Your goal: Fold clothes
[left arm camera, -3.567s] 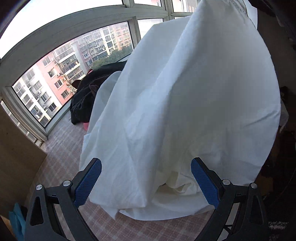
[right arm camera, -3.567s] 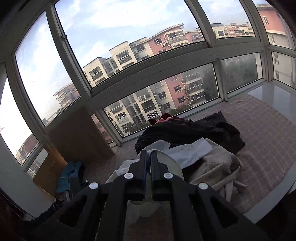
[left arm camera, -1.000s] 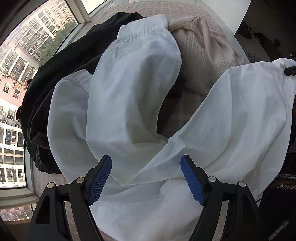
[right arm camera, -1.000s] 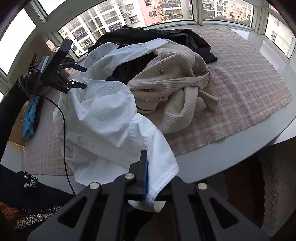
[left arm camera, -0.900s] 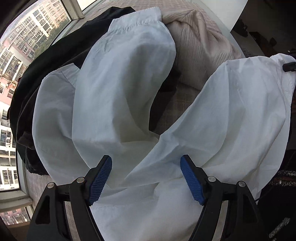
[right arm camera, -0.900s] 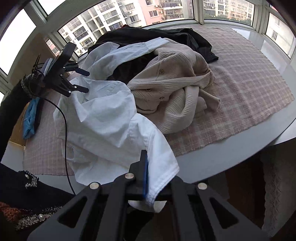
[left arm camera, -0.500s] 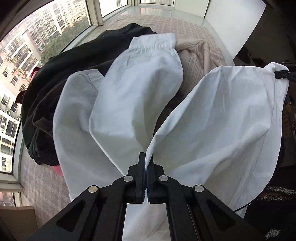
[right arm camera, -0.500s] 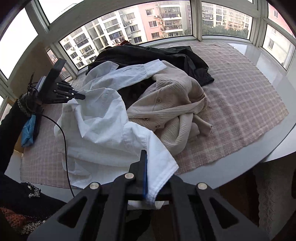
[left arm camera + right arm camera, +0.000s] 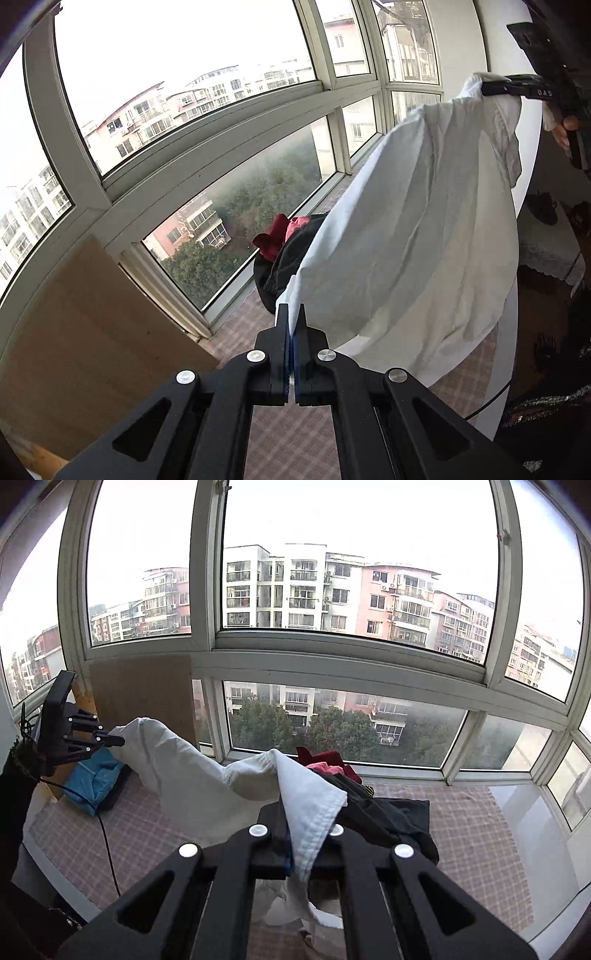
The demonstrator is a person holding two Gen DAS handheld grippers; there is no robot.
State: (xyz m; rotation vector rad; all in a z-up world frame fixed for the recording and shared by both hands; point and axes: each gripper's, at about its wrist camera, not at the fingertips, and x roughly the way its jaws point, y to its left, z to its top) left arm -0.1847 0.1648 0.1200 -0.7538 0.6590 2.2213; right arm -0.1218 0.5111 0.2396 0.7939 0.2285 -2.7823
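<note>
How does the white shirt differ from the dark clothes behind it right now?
The white shirt hangs in the air, stretched between the left gripper and right gripper; the dark clothes lie heaped on the checked cloth. The shirt is pale and spread; the heap is crumpled. Both are fabric.

Left gripper [image 9: 293, 325]: raised, jaws pinched tight on white cloth.
Right gripper [image 9: 295, 834]: raised level, apparently clamped on a cloth edge.
Hand [image 9: 563, 125]: grasping the right gripper's handle.

You see a white shirt [image 9: 424, 229], black clothes [image 9: 384, 816], a red garment [image 9: 271, 242] and a pink-checked cloth [image 9: 476, 834].
</note>
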